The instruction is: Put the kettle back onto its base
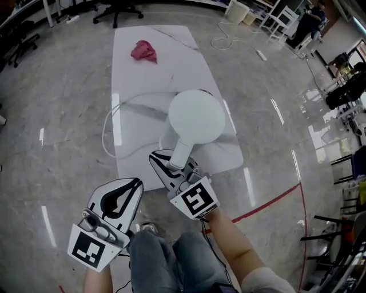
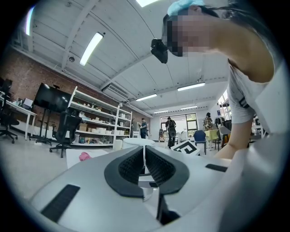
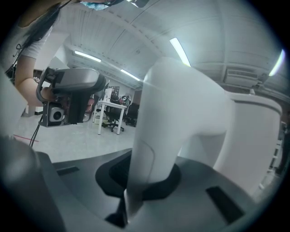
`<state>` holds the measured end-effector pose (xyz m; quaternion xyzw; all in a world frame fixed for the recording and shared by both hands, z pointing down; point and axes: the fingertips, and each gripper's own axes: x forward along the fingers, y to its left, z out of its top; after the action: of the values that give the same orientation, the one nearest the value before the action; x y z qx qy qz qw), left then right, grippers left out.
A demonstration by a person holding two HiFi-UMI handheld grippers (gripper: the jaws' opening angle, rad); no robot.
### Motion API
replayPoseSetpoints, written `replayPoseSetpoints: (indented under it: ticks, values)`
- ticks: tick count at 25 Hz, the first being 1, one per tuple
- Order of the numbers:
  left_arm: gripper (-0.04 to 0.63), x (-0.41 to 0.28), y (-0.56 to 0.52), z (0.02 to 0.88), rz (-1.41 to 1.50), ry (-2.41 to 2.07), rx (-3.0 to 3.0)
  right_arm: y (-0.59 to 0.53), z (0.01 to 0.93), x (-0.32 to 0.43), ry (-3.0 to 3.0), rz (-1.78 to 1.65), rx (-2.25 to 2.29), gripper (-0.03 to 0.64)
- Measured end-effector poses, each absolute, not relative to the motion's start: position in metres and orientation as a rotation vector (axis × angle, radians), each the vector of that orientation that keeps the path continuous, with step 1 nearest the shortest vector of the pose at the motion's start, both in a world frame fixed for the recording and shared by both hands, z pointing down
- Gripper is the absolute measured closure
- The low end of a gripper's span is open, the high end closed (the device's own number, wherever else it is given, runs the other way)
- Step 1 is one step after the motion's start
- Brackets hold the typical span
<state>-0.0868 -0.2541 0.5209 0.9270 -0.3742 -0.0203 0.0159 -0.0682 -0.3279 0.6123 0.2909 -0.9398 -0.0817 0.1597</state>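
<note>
A white kettle point(image 1: 196, 117) with a round lid hangs over the near end of the white table point(image 1: 154, 74). My right gripper point(image 1: 174, 163) is shut on the kettle's handle point(image 1: 182, 151); in the right gripper view the handle point(image 3: 172, 136) fills the jaws and the body point(image 3: 253, 136) stands just beyond. The base is hidden under the kettle; only its white cable point(image 1: 111, 129) shows, looping to the left. My left gripper point(image 1: 123, 191) is off the table's near edge, left of the right one, shut and empty point(image 2: 145, 167).
A pink cloth point(image 1: 144, 51) lies near the table's far end. Office chairs point(image 1: 117, 11) stand beyond it. A red line point(image 1: 269, 203) runs across the shiny floor at the right. The person's knees point(image 1: 171, 257) are below the grippers.
</note>
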Motion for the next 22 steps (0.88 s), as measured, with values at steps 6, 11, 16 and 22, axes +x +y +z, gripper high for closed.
replayPoseSetpoints:
  ticks: [6,11,16,22]
  values:
    - [0.574,-0.088,-0.254,0.517,-0.066,-1.154,2.871,-0.319,0.610,-0.064,-2.715,-0.194,0.828,0.589]
    - [0.574,-0.088,-0.255,0.513,-0.088,-1.149,2.858,-0.312,0.612,-0.066,-2.712,-0.207,0.823,0.589]
    - [0.574,-0.085,-0.257,0.515,-0.074,-1.133,2.859,-0.323,0.615,-0.072,-2.775,-0.199,0.841,0.598]
    - [0.574,-0.087,-0.258,0.506,-0.071,-1.134,2.848,-0.322,0.612,-0.063,-2.759,-0.161,0.805,0.521]
